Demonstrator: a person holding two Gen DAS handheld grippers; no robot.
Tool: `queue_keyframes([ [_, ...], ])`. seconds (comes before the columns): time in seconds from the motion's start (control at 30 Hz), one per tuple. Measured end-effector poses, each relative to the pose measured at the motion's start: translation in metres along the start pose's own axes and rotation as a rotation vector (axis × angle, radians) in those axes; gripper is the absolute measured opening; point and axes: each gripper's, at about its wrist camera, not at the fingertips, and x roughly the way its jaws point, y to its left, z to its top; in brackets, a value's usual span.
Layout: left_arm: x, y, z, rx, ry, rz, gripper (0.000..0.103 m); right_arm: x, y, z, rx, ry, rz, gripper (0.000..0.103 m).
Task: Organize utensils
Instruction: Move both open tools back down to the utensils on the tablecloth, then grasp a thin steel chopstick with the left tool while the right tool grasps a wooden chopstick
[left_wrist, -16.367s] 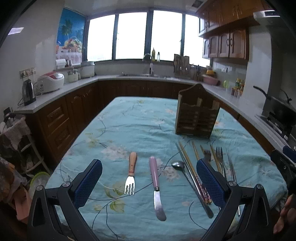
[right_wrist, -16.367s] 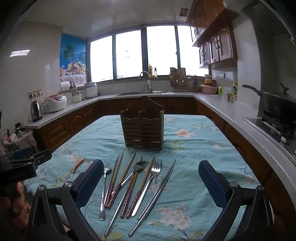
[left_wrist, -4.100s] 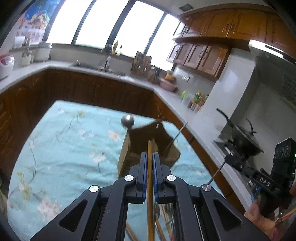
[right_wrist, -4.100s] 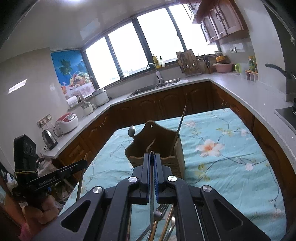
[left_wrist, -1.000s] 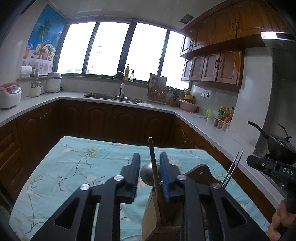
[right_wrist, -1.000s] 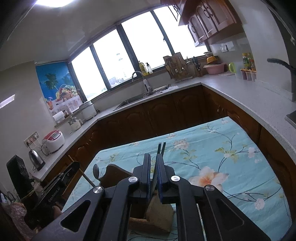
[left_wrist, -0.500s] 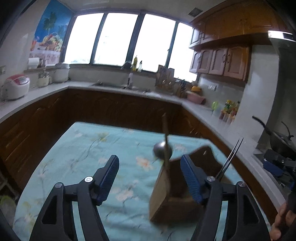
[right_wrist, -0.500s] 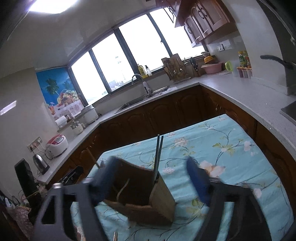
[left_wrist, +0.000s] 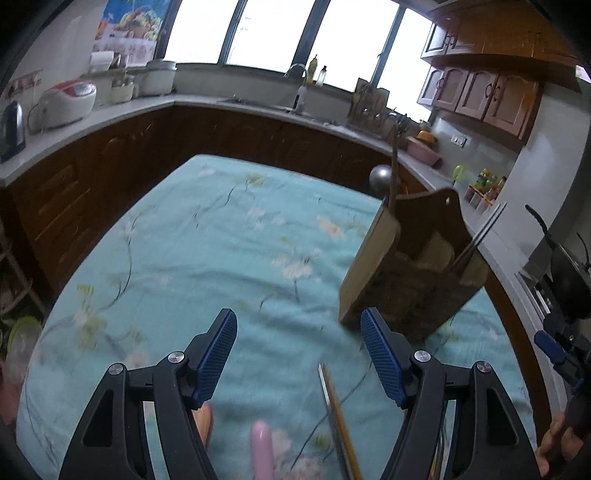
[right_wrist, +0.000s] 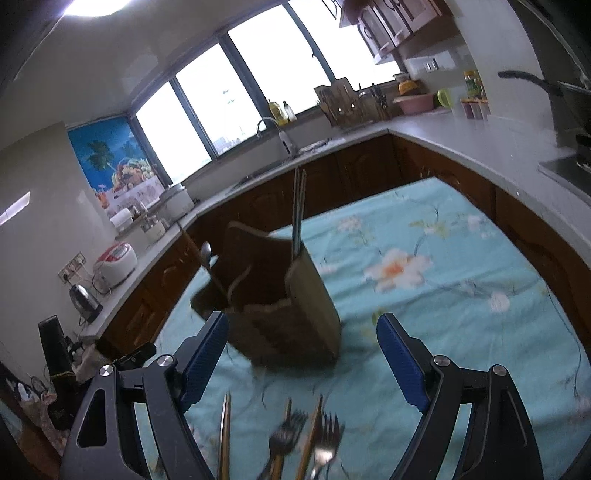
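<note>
Tablecloth (right_wrist: 461, 295): forks (right_wrist: 306, 439) below right gripper (right_wrist: 301, 360)

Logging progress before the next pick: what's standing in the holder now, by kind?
spoon: 1
wooden chopstick: 1
metal chopsticks: 2
Total: 4 in the holder

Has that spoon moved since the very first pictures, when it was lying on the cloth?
Yes. The spoon now stands bowl-up in the left end of the wooden holder, no longer flat on the tablecloth in front of it.
</note>
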Motion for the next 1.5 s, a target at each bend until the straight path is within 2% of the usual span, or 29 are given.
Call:
queue_keyframes([
  [0.3,-0.021,0.009,-0.024,-0.013,0.050,0.010,0.069,-0.007,-0.003,-0.042,0.010,0.068,-0.022,0.085],
  [0.6,-0.017,0.007,-0.040,0.025,0.095,0.022,0.069,-0.008,0.000,-0.066,-0.003,0.111,-0.026,0.083],
  [0.83,0.000,-0.002,-0.046,0.067,0.160,0.034,0.068,-0.005,0.002,-0.075,-0.015,0.135,-0.029,0.082],
  [1.27,0.035,-0.018,-0.046,0.149,0.224,0.061,0.067,0.006,-0.005,-0.080,-0.006,0.169,-0.042,0.079],
  [1.4,0.054,-0.025,-0.049,0.181,0.269,0.073,0.062,0.009,-0.008,-0.079,0.001,0.175,-0.045,0.079],
  [1.5,0.064,-0.032,-0.052,0.223,0.274,0.105,0.057,0.012,-0.010,-0.079,0.007,0.180,-0.047,0.079],
])
